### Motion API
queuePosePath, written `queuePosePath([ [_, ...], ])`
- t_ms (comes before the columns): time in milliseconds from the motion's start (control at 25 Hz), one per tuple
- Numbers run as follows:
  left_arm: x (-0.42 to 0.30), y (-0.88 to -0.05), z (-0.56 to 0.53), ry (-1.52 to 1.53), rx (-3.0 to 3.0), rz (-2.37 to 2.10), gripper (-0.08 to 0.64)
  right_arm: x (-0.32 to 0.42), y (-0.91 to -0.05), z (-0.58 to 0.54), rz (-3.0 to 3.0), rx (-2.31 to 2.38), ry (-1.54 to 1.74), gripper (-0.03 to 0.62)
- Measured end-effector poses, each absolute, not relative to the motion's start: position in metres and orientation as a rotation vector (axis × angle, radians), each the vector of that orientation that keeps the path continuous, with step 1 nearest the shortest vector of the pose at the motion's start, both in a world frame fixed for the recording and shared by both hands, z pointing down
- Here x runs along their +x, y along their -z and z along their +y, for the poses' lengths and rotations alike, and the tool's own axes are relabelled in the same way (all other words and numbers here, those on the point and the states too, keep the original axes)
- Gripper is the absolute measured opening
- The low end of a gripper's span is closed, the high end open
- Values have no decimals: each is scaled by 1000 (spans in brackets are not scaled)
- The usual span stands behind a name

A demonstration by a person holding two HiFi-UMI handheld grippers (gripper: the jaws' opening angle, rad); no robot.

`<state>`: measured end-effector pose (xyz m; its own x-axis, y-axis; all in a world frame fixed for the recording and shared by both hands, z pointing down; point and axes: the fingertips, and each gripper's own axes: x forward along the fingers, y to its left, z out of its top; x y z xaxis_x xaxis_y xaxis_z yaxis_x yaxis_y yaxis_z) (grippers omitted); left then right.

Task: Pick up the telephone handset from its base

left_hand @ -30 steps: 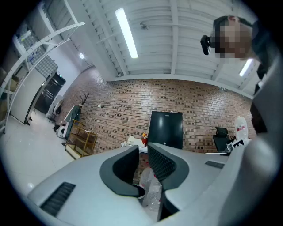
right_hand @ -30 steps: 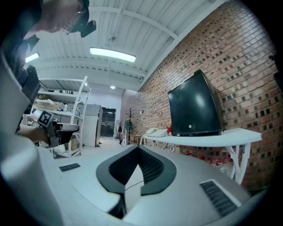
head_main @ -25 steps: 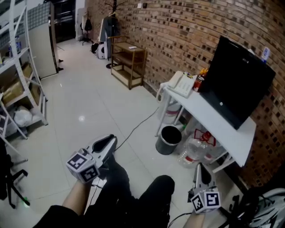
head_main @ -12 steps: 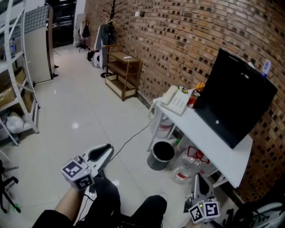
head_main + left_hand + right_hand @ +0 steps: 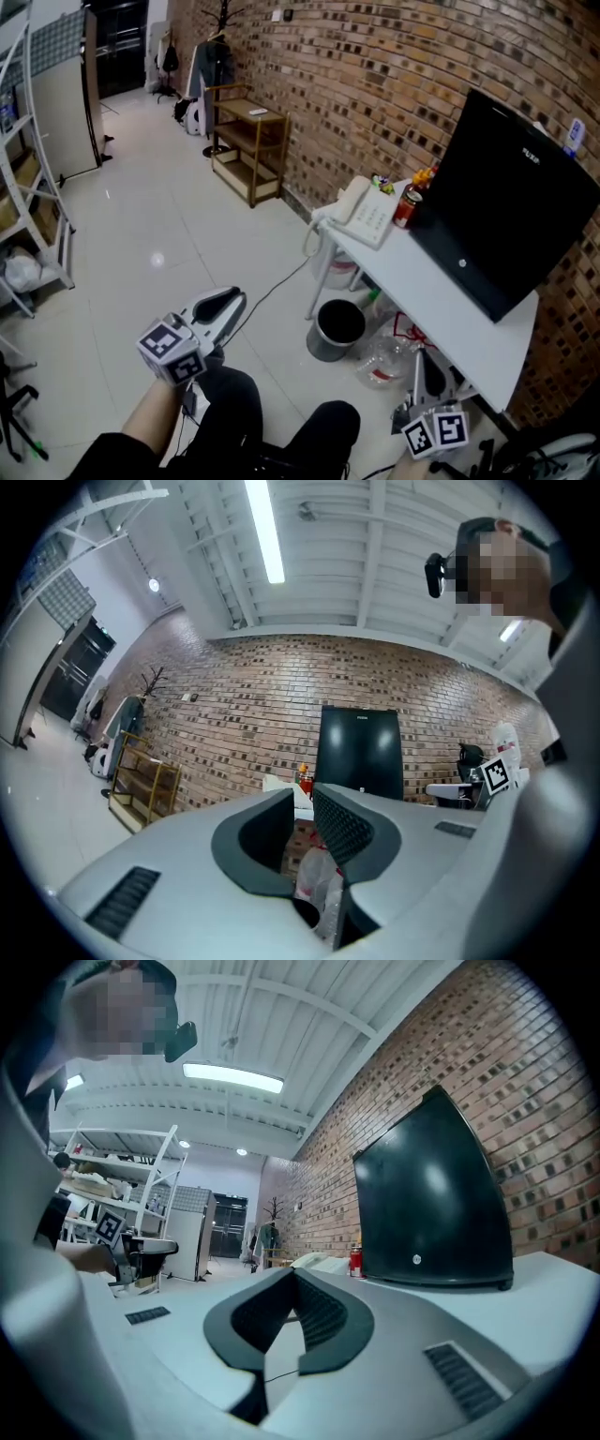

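Note:
A white telephone (image 5: 364,214) sits on the left end of a white table (image 5: 441,281), its handset (image 5: 343,201) lying in the cradle on the phone's left side. My left gripper (image 5: 230,296) hangs shut and empty over the floor, well short of the table. At the bottom right my right gripper (image 5: 424,362) is also shut and empty, beside the table's near edge. From the left gripper view (image 5: 302,803) the phone (image 5: 278,784) is a small pale shape far ahead. Over the right gripper (image 5: 293,1277), the phone (image 5: 314,1260) shows far off.
A large black monitor (image 5: 506,216) fills the table's right part, with a red can (image 5: 406,208) beside the phone. A black bin (image 5: 336,328) and plastic bottles (image 5: 384,356) stand under the table. A wooden shelf (image 5: 246,141) lines the brick wall; a cable (image 5: 272,286) crosses the floor.
The person has walked toward the table, so the phone and monitor look nearer. Both grippers travelled along with the person and stayed shut.

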<state>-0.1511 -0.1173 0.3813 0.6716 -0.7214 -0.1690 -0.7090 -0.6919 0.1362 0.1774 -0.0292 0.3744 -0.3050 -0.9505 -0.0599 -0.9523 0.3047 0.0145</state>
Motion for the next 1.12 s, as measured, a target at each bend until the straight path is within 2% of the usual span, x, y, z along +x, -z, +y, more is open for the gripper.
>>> queuePosePath([
  [840, -77, -345, -248, 413, 2915, -971, 67, 205, -345, -164, 2469, -1825, -165, 10],
  [1120, -56, -344, -291, 336, 2888, -1010, 67, 216, -336, -195, 2479, -1845, -204, 9],
])
